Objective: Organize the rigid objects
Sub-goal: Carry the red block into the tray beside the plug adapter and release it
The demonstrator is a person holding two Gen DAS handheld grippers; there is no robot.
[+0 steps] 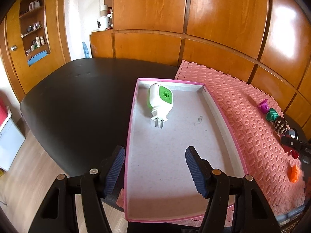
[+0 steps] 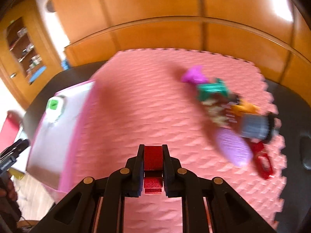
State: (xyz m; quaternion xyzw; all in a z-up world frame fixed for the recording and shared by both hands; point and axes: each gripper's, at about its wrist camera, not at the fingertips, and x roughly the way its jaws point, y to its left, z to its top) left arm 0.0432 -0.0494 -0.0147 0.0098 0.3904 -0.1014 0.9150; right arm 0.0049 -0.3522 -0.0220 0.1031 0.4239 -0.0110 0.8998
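A pink-rimmed tray [image 1: 223, 114] lies on the dark table, and a white and green plug-in device [image 1: 160, 102] rests in its far end. My left gripper [image 1: 155, 167] hangs open over the tray's near left wall, one blue pad outside it and one inside, holding nothing. In the blurred right wrist view, my right gripper [image 2: 153, 149] is shut on a small red block [image 2: 153, 158] above the pink foam mat [image 2: 136, 106]. On the mat's right lies a row of loose pieces: a purple cup [image 2: 192, 75], a green part [image 2: 211, 90], a grey cylinder [image 2: 254, 127], a lilac oval [image 2: 233, 147] and a red clip [image 2: 263, 161].
An orange piece [image 1: 294, 172] lies on the mat near the right edge of the left wrist view. Wooden cabinets [image 1: 194, 19] stand right behind the table. A shelf niche [image 1: 35, 25] and wooden floor [image 1: 21, 165] are to the left.
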